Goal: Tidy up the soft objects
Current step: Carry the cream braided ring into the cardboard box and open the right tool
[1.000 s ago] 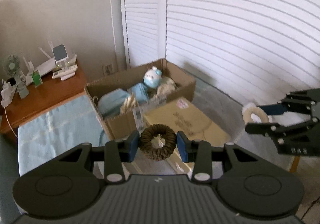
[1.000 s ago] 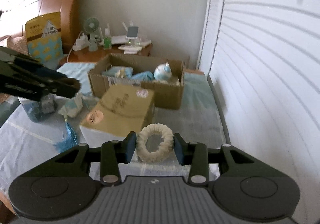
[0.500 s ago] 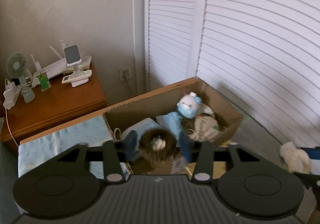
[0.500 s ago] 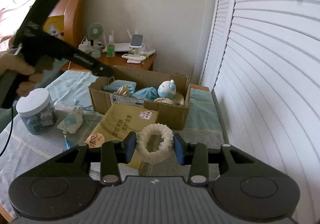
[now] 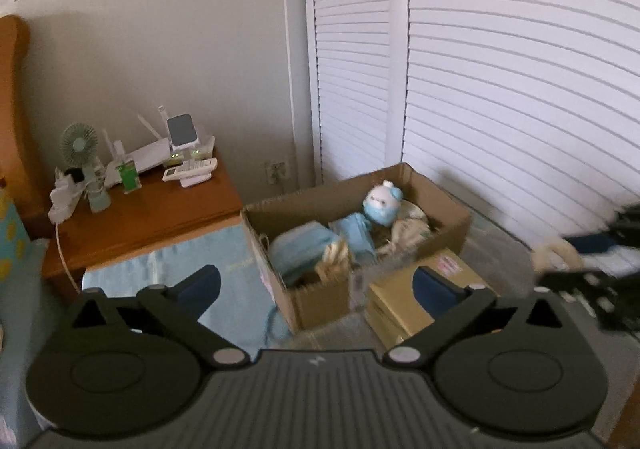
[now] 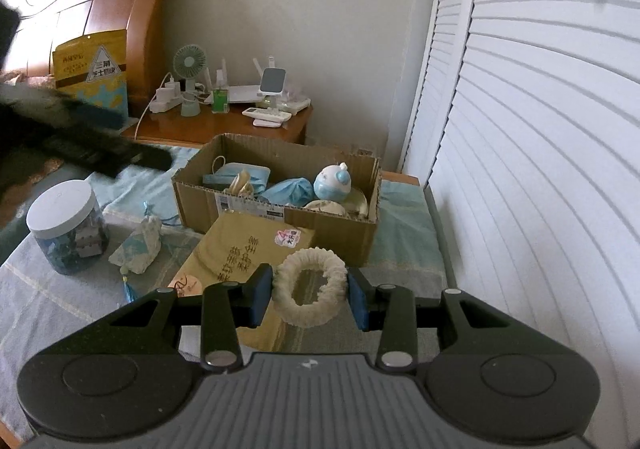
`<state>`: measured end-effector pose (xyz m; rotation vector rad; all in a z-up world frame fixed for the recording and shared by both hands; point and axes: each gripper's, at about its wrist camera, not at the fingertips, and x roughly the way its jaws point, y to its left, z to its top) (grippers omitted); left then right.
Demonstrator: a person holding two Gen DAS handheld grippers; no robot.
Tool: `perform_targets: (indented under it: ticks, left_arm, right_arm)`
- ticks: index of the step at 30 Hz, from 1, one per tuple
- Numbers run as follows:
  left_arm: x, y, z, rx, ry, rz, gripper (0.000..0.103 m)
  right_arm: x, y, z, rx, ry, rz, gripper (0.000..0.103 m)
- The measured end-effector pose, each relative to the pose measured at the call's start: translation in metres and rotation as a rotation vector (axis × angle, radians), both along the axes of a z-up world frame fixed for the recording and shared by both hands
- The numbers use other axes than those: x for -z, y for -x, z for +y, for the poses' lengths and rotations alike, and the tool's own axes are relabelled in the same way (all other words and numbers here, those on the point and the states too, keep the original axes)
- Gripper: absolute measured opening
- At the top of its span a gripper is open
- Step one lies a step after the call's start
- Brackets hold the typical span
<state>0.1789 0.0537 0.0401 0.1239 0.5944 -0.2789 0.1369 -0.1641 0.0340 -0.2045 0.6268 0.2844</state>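
Two grippers: left gripper [image 5: 316, 285] jaws just opened wide, nothing btwn. Right gripper [image 6: 307, 295] clamped on white scrunchie [image 6: 310, 291]; cardboard box [image 6: 320, 223] ahead of fingertips. We risk early release, scrunchie landing short on yellow parcel [image 6: 240, 257].
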Motion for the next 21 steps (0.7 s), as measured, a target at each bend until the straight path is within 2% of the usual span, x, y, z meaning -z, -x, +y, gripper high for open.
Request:
perform_targets:
  ticks: [8, 12, 21]
  left_arm:
    - [0.006, 0.046, -0.003, -0.040, 0.038, 0.001, 0.102]
    - [0.012, 0.062, -0.004, -0.051, 0.051, -0.019, 0.102]
    - [0.018, 0.070, 0.014, -0.111, 0.069, -0.039, 0.102]
  right_arm:
    - [-0.007, -0.026, 0.010, -0.022, 0.008, -0.002, 0.045]
    - [-0.012, -0.052, 0.012, -0.032, 0.003, 0.009, 0.045]
    - [-0.015, -0.121, 0.016, -0.014, 0.018, 0.034, 0.045]
